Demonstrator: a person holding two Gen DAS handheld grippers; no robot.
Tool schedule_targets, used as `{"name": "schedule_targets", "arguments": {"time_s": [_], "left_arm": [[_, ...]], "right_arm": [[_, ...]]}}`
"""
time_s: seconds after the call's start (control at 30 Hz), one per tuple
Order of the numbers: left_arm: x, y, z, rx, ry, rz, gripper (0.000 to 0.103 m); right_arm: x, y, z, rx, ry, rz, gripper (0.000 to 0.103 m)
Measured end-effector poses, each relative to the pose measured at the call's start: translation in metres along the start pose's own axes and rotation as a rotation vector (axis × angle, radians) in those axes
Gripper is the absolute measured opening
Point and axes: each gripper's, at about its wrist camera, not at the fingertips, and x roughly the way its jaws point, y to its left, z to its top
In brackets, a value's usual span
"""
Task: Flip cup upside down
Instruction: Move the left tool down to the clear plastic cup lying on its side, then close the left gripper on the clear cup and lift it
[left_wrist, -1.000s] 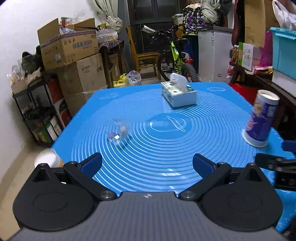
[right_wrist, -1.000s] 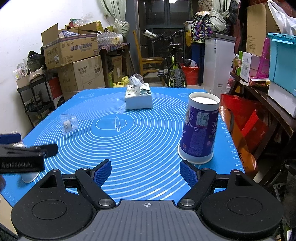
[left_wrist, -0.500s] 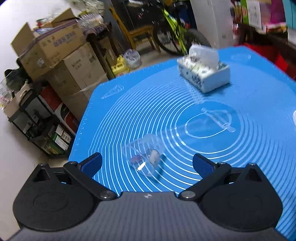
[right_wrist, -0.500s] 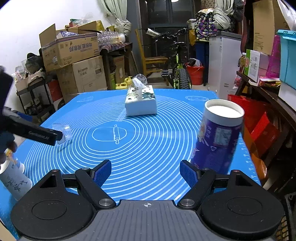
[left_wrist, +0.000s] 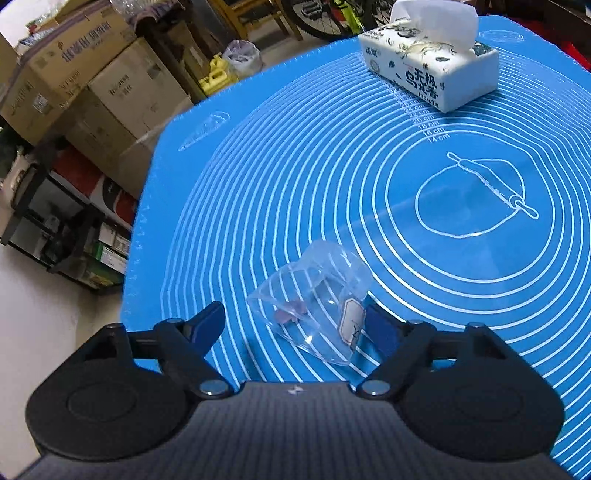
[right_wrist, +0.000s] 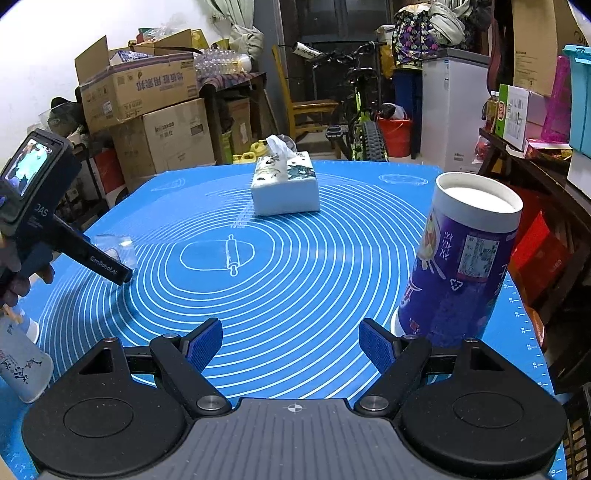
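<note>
A purple paper cup (right_wrist: 461, 273) stands on the blue mat (right_wrist: 295, 288) with its white base up and its wide rim down, at the right. My right gripper (right_wrist: 290, 345) is open and empty; the cup is just beyond its right finger (right_wrist: 376, 349). My left gripper (left_wrist: 291, 321) is open over the mat's left part, tilted down. A clear plastic bag (left_wrist: 317, 306) lies between its fingers, against the right pad (left_wrist: 376, 321). The left gripper also shows in the right wrist view (right_wrist: 110, 271), with the bag (right_wrist: 114, 245) behind its tip.
A white tissue box (right_wrist: 284, 188) sits at the far middle of the mat, also in the left wrist view (left_wrist: 432, 70). A white bottle (right_wrist: 22, 362) stands at the near left corner. Cardboard boxes (right_wrist: 144, 110), a bicycle (right_wrist: 354, 110) and shelves surround the table.
My left gripper has moved forward and tilted down onto the clear bag, which now lies between its fingers. My right gripper has drawn closer to the cup, which now stands at its right finger.
</note>
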Motion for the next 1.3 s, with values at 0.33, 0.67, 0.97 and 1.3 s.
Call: {"name": "schedule_targets", "arguments": {"time_s": [0.33, 0.67, 0.97, 1.3], "left_arm": [[-0.023, -0.007, 0.000, 0.006, -0.047, -0.034, 0.063], [-0.110, -0.074, -0.025, 0.048, -0.159, -0.138, 0.064], [-0.137, -0.144, -0.063, 0.040, -0.171, -0.207, 0.064], [-0.127, -0.176, -0.082, 0.039, -0.142, -0.209, 0.065]], "right_arm": [[-0.002, -0.002, 0.000, 0.004, 0.000, -0.014, 0.084], [-0.031, -0.015, -0.004, 0.028, -0.004, -0.056, 0.083], [-0.055, -0.036, -0.024, 0.051, 0.029, -0.108, 0.083], [-0.059, -0.052, -0.039, 0.068, 0.061, -0.140, 0.084]]}}
